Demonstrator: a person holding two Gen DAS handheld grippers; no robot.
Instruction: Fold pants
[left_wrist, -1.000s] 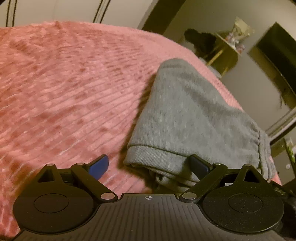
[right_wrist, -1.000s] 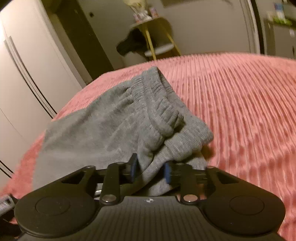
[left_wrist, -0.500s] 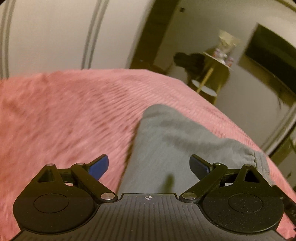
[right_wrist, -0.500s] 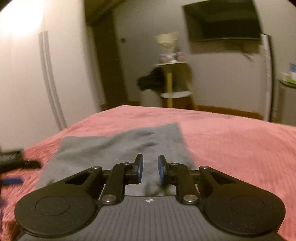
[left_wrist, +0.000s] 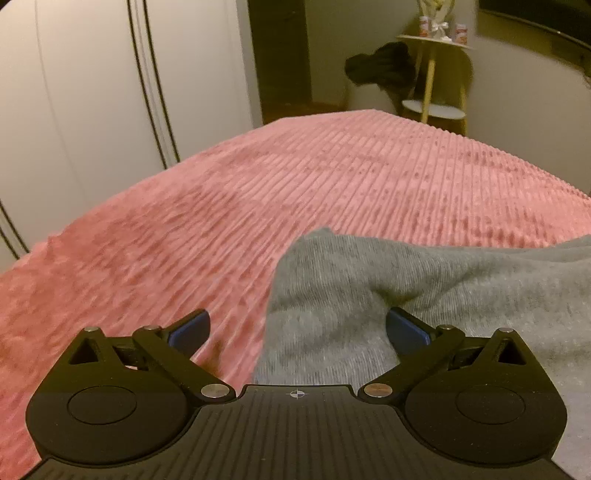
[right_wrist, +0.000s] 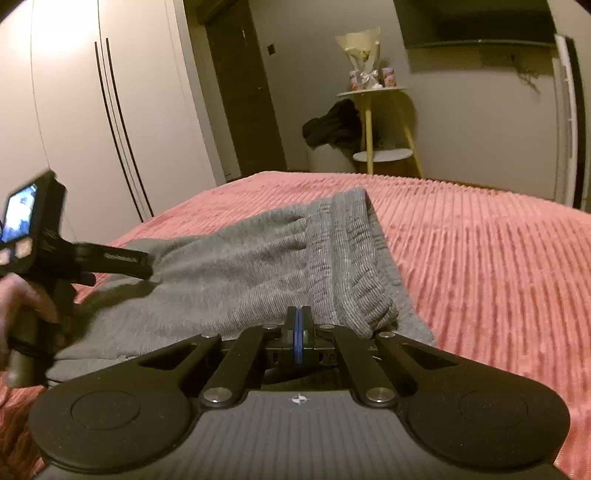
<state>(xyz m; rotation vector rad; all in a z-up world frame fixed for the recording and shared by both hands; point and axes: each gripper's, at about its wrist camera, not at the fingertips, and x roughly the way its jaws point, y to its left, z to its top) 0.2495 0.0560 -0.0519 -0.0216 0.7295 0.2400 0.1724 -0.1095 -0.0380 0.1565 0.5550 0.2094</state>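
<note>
- the grey sweatpants (right_wrist: 251, 273) are lying folded on the pink ribbed bedspread (right_wrist: 480, 266), toward its left side in the right wrist view
- the ribbed elastic waistband (right_wrist: 354, 258) is running along the right edge of the pile, bunched and wrinkled, with its near end sitting just beside the right gripper (right_wrist: 299, 332)
- the right gripper is sitting with its blue pads (right_wrist: 298, 334) pressed flat together at the near edge of the fabric; whether any cloth is caught between them cannot be told
- the left gripper (left_wrist: 297, 326) is standing wide apart over the left edge of the sweatpants (left_wrist: 406, 295), with nothing clamped
- its left blue fingertip (left_wrist: 192, 326) is hovering above bare bedspread (left_wrist: 258, 192), while its right fingertip (left_wrist: 406, 326) is resting against a raised fold of grey cloth
- in the right wrist view the left gripper (right_wrist: 147, 264) is reaching in from the left, its black fingers meeting the far left side of the pile
- a hand (right_wrist: 22, 299) is wrapping around that gripper's handle, under a small lit screen (right_wrist: 18, 214)
- beyond the bed, a yellow-legged side table (right_wrist: 380, 122) is carrying a wrapped bouquet (right_wrist: 360, 55) and small jars, with dark clothing (right_wrist: 332, 123) draped over something white beside it
- white wardrobe doors (right_wrist: 110, 110) are lining the left wall, next to a dark door (right_wrist: 240, 92)
</note>
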